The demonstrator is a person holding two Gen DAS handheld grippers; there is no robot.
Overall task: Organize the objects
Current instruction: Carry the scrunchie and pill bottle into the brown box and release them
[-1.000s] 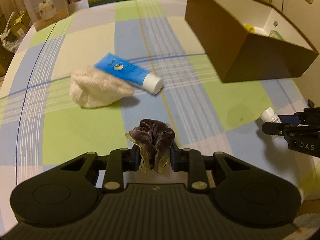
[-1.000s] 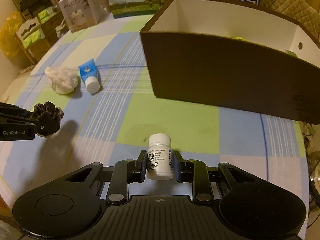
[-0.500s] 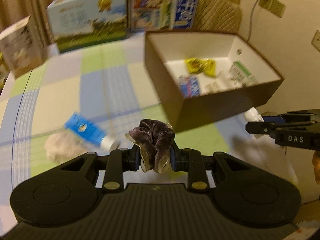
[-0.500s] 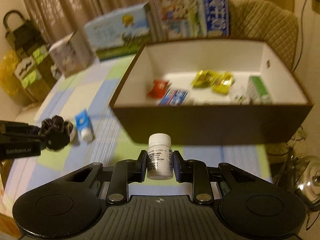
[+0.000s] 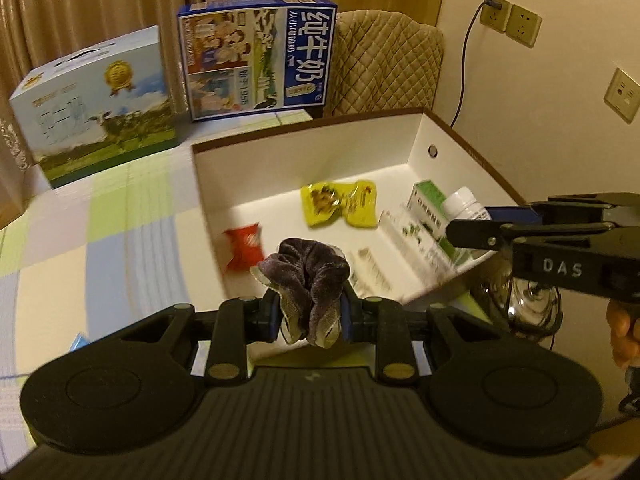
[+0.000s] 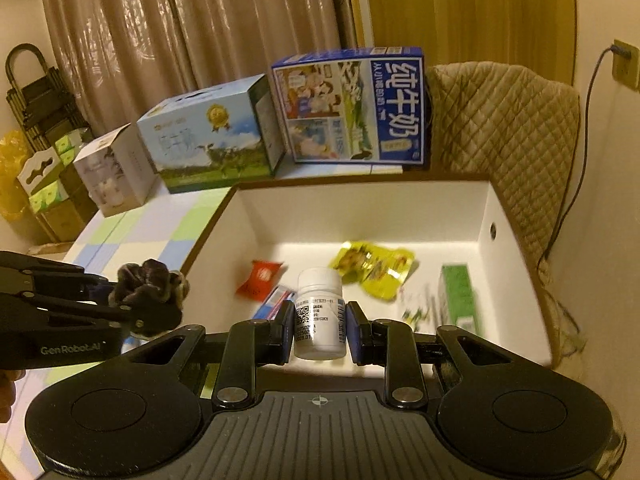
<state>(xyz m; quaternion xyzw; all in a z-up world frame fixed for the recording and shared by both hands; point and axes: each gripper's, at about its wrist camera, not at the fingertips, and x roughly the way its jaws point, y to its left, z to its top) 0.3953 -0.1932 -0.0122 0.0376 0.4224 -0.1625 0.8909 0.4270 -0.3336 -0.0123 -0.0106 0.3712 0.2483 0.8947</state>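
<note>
My left gripper (image 5: 307,314) is shut on a dark purple velvet scrunchie (image 5: 308,276) and holds it in the air at the near edge of the brown box (image 5: 424,136). My right gripper (image 6: 319,328) is shut on a white pill bottle (image 6: 320,314) and holds it over the box's white inside (image 6: 360,216). In the left wrist view the right gripper (image 5: 472,220) holds the bottle (image 5: 464,204) over the box's right side. In the right wrist view the left gripper (image 6: 132,304) with the scrunchie (image 6: 148,284) hangs left of the box.
Inside the box lie a red packet (image 5: 244,246), yellow packets (image 5: 340,202), a green-and-white carton (image 5: 432,216) and a blue-red pack (image 6: 276,300). Milk cartons (image 5: 256,56) (image 5: 96,104) stand behind on the checked tablecloth (image 5: 100,232). A quilted chair (image 6: 500,128) is at the back right.
Both grippers have risen from the tabletop and moved forward to the box, each keeping its object. The tube and the cloth on the table have dropped out of view.
</note>
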